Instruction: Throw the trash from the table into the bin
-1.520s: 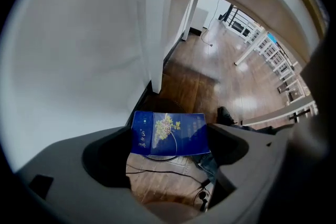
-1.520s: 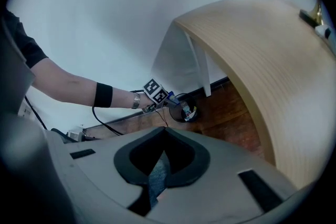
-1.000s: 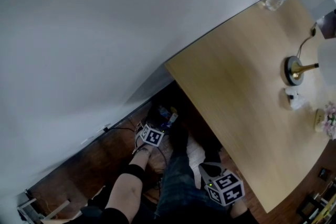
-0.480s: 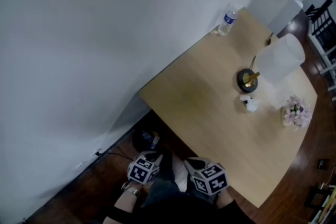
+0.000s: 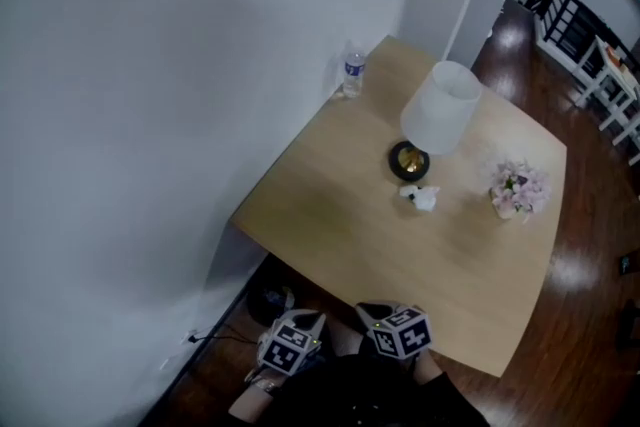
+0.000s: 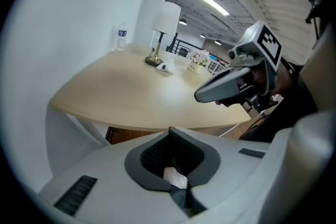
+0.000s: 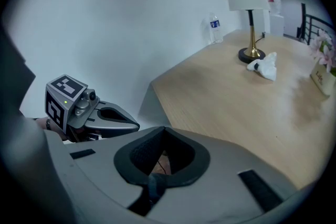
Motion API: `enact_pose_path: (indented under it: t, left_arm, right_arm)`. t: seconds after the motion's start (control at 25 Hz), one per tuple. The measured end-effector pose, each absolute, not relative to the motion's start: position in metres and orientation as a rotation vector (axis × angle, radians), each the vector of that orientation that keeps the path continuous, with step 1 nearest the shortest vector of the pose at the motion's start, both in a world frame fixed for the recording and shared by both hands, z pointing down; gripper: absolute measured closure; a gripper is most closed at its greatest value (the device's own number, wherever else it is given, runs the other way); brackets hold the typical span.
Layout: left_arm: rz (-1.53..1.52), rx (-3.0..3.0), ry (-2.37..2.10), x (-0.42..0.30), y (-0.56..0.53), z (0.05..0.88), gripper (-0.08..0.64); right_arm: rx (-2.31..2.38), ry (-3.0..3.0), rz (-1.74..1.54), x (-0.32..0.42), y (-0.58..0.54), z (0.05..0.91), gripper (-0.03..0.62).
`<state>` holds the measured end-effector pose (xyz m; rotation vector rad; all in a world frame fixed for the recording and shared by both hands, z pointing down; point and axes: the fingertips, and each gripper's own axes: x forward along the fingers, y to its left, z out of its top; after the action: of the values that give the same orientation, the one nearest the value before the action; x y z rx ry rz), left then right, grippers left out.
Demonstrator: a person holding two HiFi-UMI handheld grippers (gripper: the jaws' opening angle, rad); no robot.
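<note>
Left tool (image 6: 169, 129) and right tool (image 7: 164, 128) clenched; bin (image 5: 266, 301) only in head view

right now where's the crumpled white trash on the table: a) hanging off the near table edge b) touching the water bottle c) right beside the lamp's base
C: the crumpled white trash lies just next to the lamp's base, well away from the water bottle by the wall and well in from the near edge.
</note>
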<state>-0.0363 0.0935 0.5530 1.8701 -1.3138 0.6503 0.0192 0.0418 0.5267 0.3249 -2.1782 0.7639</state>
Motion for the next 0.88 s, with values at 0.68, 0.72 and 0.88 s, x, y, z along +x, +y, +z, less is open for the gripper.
enact_pose_path:
  t: [0.68, 0.72, 0.88]
  left_arm:
    - [0.879, 2.074, -1.2, 0.021, -0.048, 0.542, 0.481]
    - [0.9, 2.081, -1.182, 0.023, -0.063, 0.547, 0.396]
    - [1.016, 2.113, -1.137, 0.029, -0.126, 0.566, 0.202]
  right_arm:
    - [0.564, -2.203, 0.924, 0.111, -0.022, 0.527, 0.584]
    - [0.573, -2.201, 0.937, 0.116, -0.025, 0.528, 0.584]
    - [0.617, -2.192, 0.994, 0.137, -0.042, 0.539, 0.584]
